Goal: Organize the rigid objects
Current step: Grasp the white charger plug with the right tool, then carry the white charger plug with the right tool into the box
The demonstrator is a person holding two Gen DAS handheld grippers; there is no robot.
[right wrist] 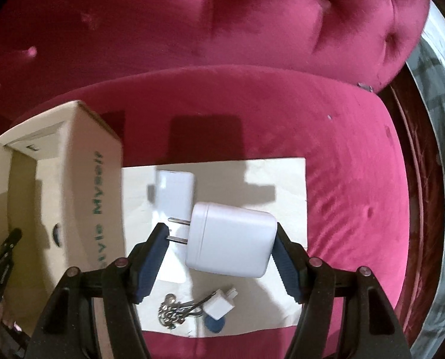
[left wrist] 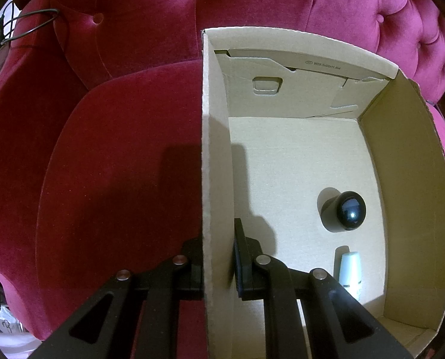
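Note:
My left gripper (left wrist: 219, 257) is shut on the left wall of an open cardboard box (left wrist: 216, 149), one finger outside and one inside. In the box lie a black round-headed object (left wrist: 343, 212) and a pale bottle (left wrist: 350, 269). My right gripper (right wrist: 221, 245) is shut on a white plug charger (right wrist: 231, 239), its prongs against the left pad, held above a beige sheet (right wrist: 288, 179). On the sheet lie a white rectangular block (right wrist: 174, 191), a small white adapter (right wrist: 219, 305) and a bunch of keys (right wrist: 171, 314). The box (right wrist: 73, 179) stands left of the sheet.
Everything rests on a red velvet sofa seat (left wrist: 117, 164) with a tufted back (left wrist: 252, 0). A thin cable (left wrist: 28, 27) hangs at the far left. A blue disc (right wrist: 215, 326) lies by the keys. A patterned cloth (right wrist: 440, 179) runs along the right edge.

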